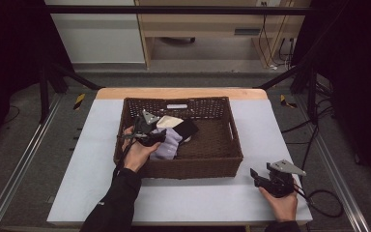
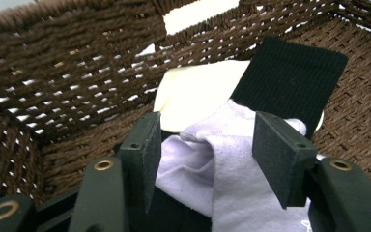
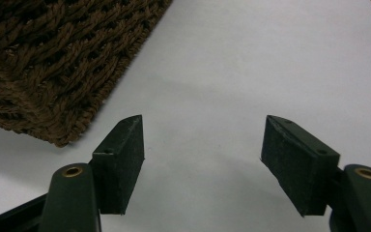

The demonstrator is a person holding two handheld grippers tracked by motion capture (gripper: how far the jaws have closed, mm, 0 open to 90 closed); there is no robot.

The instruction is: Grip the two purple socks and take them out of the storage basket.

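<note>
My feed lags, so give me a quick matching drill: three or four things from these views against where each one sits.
Things:
1. lavender cloth
2. black sock
3. right gripper
4. basket

Places:
A. over bare white table, outside the basket
B. between the left gripper's open fingers
C. middle of the table
D. in the basket, beyond the lavender cloth

Pairs: 1-B, 2-D, 3-A, 4-C

Grey floor [image 1: 38,159] around white-topped desk [image 1: 198,198]; pale wooden cabinet [image 1: 198,24] beyond; black frame bars [image 1: 174,9] overhead; cables [image 1: 323,203] trailing right; dim light.
</note>
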